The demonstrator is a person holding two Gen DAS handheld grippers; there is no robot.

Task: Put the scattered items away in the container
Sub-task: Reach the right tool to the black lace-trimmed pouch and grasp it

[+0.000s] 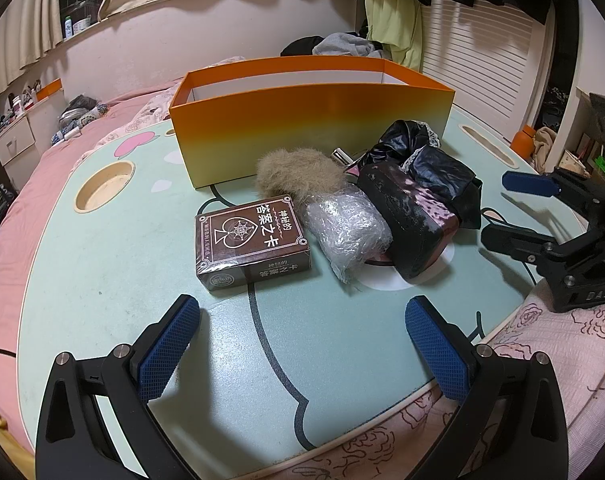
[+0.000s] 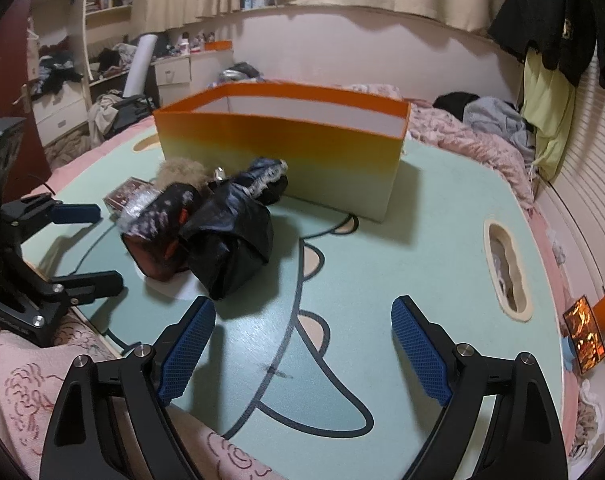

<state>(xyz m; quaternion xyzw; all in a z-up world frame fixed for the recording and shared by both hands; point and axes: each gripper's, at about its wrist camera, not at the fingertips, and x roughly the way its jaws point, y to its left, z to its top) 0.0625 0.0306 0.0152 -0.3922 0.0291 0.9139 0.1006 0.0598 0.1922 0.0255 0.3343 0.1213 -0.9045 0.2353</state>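
One box (image 1: 302, 120) at twelve o'clock; five loose items on the table (image 1: 102, 280); left claw (image 1: 302, 344) and right claw (image 2: 302, 344) both released, empty.

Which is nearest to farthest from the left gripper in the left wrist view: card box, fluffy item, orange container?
From the left gripper, open above the table:
1. Card box, just ahead, slightly left of centre.
2. Fluffy item, behind the box, near centre.
3. Orange container, at the back, upright and open-topped.
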